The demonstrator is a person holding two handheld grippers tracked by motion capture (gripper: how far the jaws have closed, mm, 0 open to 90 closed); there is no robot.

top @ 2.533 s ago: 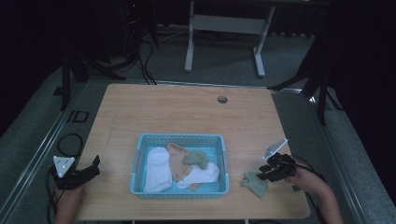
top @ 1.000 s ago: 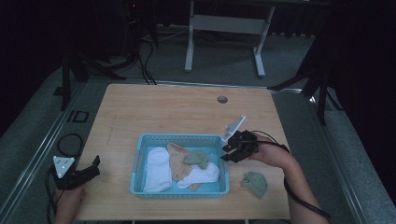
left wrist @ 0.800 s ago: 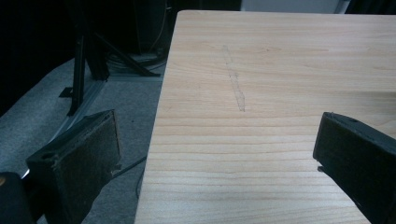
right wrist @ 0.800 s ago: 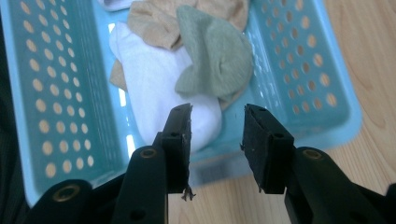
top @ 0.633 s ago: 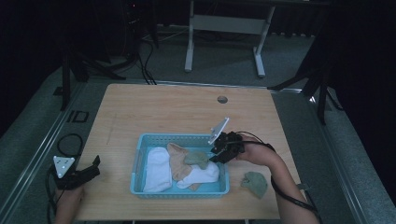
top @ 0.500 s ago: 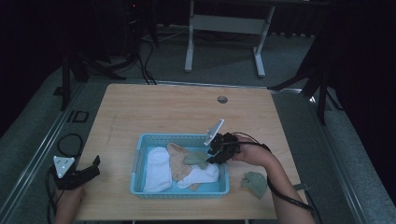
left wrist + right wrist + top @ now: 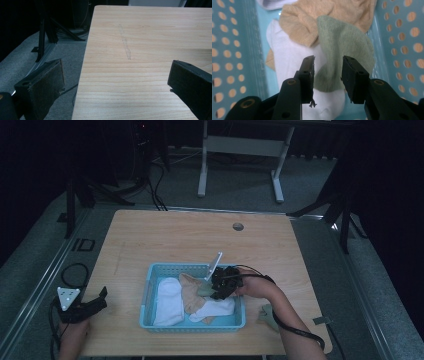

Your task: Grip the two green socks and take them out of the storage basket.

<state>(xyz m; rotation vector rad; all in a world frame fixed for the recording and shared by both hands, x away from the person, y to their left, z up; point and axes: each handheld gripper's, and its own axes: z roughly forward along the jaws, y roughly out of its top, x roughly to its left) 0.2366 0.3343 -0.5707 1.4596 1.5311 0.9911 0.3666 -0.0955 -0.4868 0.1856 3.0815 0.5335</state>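
Note:
A blue perforated basket [image 7: 144, 306] sits near the table's front edge with a white sock [image 7: 167, 302], a tan sock [image 7: 191, 287] and a green sock [image 7: 203, 291] in it. My right gripper [image 7: 216, 292] hangs low over the basket's right half. In the right gripper view its jaws [image 7: 328, 62] stand apart just above the green sock [image 7: 342, 40], which lies over the tan sock [image 7: 312, 20] and the white sock [image 7: 287, 55]; nothing is pinched. My left gripper [image 7: 103, 298] rests open at the table's front left corner, empty [image 7: 115, 72].
A second green sock [image 7: 267, 316] lies on the table right of the basket, beside my right forearm. A round cable hole [image 7: 238, 226] sits at the table's far side. The basket wall [image 7: 234, 50] is close on both sides of the right jaws.
My right gripper left the loose green sock on the table, swung left over the basket rim and sank toward the socks inside. The left gripper has stayed put.

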